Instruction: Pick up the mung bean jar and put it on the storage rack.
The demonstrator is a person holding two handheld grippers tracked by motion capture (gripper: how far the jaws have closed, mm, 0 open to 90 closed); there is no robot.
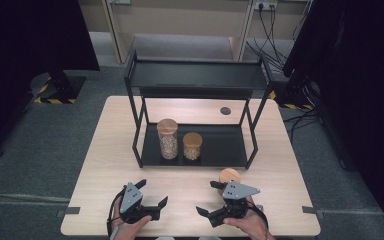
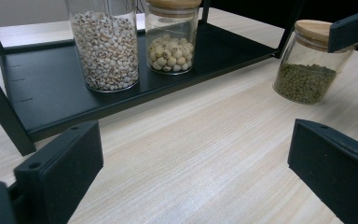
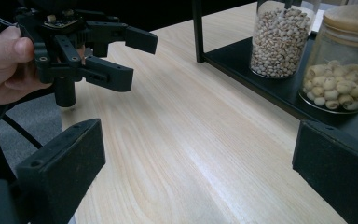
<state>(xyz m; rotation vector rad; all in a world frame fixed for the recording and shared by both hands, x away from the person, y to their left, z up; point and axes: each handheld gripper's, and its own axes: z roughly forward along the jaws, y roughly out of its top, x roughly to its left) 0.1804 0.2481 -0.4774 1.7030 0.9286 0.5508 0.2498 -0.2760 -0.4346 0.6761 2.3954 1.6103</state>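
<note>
A: Jars? 
B: Tall jar [image 1: 168, 138] & short jar [image 1: 192, 145] stood upright on rack's lower shelf [image 1: 225, 150]; third jar [image 2: 310, 61] upright on table [image 1: 110, 150], nr right gripper [image 1: 213, 198]. 
A: Jaws? 
B: Left gripper [image 1: 154, 193] & right both wide open, holding nothing.

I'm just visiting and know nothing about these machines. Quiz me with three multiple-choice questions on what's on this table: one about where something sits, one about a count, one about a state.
1. Where is the jar of green beans?
A. on the table beside the rack
B. on the rack's top shelf
C. in a gripper

2. How many jars stand on the rack's lower shelf?
A. one
B. two
C. four

3. How is the left gripper?
A. shut on a jar
B. shut, empty
C. open, empty

Answers: 1 A, it rests on bare wood outside the rack frame. 2 B, the tall jar and the short jar stand side by side. 3 C, its jaws are spread with nothing between them.
</note>
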